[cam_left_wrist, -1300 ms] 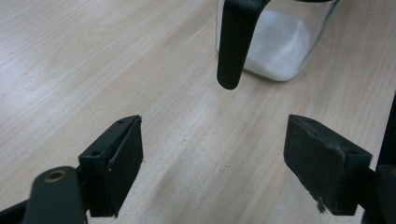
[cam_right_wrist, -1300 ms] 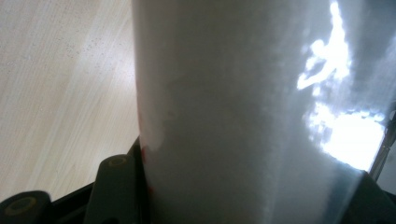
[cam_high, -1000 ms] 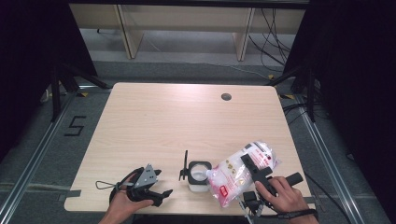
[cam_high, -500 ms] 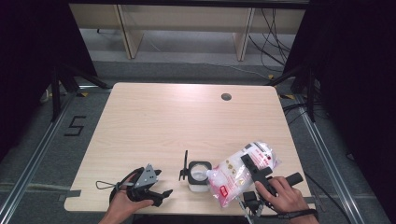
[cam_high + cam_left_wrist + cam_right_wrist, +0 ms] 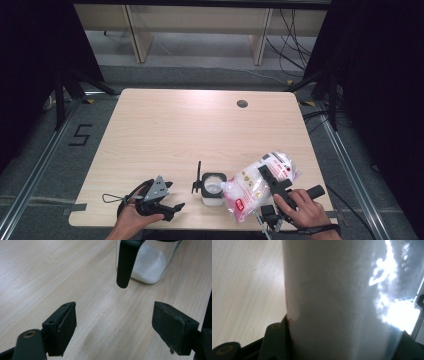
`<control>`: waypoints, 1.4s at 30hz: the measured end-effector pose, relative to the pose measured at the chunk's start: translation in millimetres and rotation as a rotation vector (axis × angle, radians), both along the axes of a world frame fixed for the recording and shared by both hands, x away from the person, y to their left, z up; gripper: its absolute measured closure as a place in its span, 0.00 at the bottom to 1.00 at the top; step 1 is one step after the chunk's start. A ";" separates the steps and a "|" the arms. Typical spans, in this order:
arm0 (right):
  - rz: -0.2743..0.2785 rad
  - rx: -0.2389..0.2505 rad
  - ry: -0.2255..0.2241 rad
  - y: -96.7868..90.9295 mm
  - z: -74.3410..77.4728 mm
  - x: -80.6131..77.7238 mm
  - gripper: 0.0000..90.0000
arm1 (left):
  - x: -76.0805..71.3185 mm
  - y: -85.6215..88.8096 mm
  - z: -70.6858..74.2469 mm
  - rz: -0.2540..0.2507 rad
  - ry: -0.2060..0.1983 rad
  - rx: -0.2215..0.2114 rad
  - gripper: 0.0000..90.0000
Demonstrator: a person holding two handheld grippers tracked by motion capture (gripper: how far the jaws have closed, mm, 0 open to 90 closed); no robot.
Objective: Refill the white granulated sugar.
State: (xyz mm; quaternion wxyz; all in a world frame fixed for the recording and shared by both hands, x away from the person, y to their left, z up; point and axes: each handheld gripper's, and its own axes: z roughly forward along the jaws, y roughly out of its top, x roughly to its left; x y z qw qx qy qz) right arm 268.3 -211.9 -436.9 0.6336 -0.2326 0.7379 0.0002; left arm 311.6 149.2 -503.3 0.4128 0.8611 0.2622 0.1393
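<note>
A glass jar [image 5: 212, 188] partly filled with white grains stands near the table's front edge; its black lid lever [image 5: 198, 179] sticks up on its left. In the left gripper view the jar [image 5: 150, 265] and lever [image 5: 124, 265] lie just ahead of my left gripper [image 5: 113, 325], whose jaws stand open with nothing between them. That left gripper [image 5: 172, 207] rests low on the table, left of the jar. My right gripper [image 5: 270, 179] is shut on a clear plastic bag of white grains [image 5: 252, 186], red-printed, lying tilted against the jar's right side. The bag [image 5: 337, 302] looms close in the right gripper view.
The pale wooden table [image 5: 190, 130] has a round cable hole [image 5: 242, 103] at the back right. Dark frame legs and rails flank it, and a taped "5" [image 5: 80, 134] marks the floor on the left. Cables lie on the floor behind.
</note>
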 end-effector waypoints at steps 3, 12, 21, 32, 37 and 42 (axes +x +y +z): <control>0.009 -0.001 -0.008 -0.4 0.7 0.3 0.53 | 0.2 0.3 0.4 -0.006 0.005 0.001 0.22; -0.022 0.031 -0.003 -2.6 -1.8 -1.8 0.53 | 0.2 0.0 0.0 -0.007 -0.005 0.009 0.22; -0.024 0.029 0.005 -2.4 -1.6 -1.6 0.53 | 0.4 0.6 0.6 -0.005 0.005 0.004 0.22; 0.010 0.002 -0.005 0.0 0.7 -0.3 0.53 | 0.5 0.8 0.5 -0.004 0.002 -0.004 0.22; 0.002 0.015 0.006 -0.7 -0.6 -0.6 0.53 | 0.8 1.7 1.3 -0.002 -0.002 0.014 0.22; 0.000 0.010 0.001 -1.1 0.2 -0.9 0.53 | 0.7 0.7 0.7 -0.005 0.005 0.002 0.22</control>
